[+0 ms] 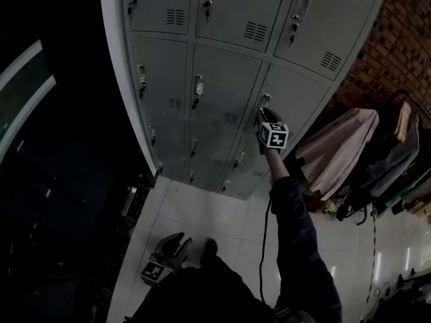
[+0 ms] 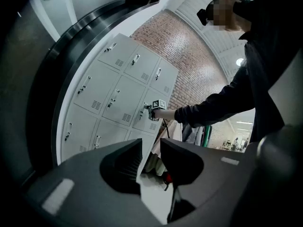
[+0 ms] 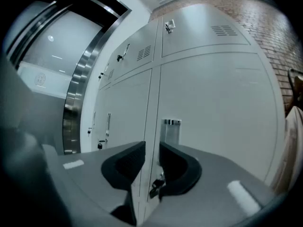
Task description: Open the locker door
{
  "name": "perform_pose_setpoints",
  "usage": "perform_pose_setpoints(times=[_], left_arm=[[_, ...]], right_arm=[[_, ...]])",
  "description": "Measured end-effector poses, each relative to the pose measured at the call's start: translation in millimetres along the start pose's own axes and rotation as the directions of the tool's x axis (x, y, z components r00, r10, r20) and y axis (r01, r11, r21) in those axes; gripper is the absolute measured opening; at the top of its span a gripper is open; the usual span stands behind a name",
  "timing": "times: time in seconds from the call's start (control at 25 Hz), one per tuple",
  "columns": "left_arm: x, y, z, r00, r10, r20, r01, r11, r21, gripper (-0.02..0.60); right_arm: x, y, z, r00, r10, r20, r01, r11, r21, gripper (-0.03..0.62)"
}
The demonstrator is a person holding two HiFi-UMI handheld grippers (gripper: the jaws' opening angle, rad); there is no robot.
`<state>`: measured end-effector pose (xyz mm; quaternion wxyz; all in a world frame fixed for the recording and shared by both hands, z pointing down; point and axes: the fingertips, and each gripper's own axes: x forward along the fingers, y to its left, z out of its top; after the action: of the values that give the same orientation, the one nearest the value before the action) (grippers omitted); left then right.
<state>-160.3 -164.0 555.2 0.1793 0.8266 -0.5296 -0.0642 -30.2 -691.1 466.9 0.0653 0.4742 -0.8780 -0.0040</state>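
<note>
The grey locker bank [image 1: 222, 79] stands ahead with all its doors closed. My right gripper [image 1: 264, 121] is raised against the right-column, middle-row door [image 1: 289, 106], just below that door's handle [image 1: 263, 102]. In the right gripper view its jaws [image 3: 151, 150] stand with only a narrow slit between them, nothing held. The seam at the door's left edge runs through the slit, with the handle plate [image 3: 172, 129] above and a small lock [image 3: 156, 187] below. My left gripper [image 1: 176, 242] hangs low over the floor, its jaws [image 2: 150, 148] close together and empty.
Clothes hang on a rack [image 1: 350, 147] right of the lockers, before a brick wall [image 1: 404, 39]. A dark metal-framed opening [image 1: 27, 93] lies to the left. White floor tiles [image 1: 202, 210] stretch below the lockers. A cable [image 1: 264, 247] trails from my right sleeve.
</note>
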Motion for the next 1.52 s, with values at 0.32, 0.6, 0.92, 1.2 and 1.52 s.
perform_pose_setpoints(times=[0.32, 0.6, 0.92, 1.2, 1.52], left_arm=[[66, 15, 7, 0.998, -0.053, -0.027, 0.053, 0.998, 0.022, 0.138], [65, 10, 8, 0.998, -0.064, -0.028, 0.065, 0.998, 0.025, 0.137], [25, -26, 1, 0.987, -0.159, -0.026, 0.160, 0.986, 0.049, 0.135], [-12, -66, -21, 0.962, -0.266, -0.063, 0.268, 0.963, 0.035, 0.135], [-24, -96, -40, 0.945, -0.315, -0.090, 0.314, 0.949, -0.031, 0.135]], right_arm=[[55, -28, 8, 0.998, -0.057, 0.021, 0.058, 0.997, -0.045, 0.074], [42, -26, 8, 0.999, -0.014, 0.047, 0.013, 1.000, 0.013, 0.065], [-68, 9, -1, 0.993, 0.065, 0.093, -0.068, 0.997, 0.022, 0.077], [-190, -27, -21, 0.992, -0.090, 0.088, 0.085, 0.994, 0.065, 0.000], [-350, 24, -76, 0.984, -0.159, 0.085, 0.142, 0.974, 0.175, 0.000]])
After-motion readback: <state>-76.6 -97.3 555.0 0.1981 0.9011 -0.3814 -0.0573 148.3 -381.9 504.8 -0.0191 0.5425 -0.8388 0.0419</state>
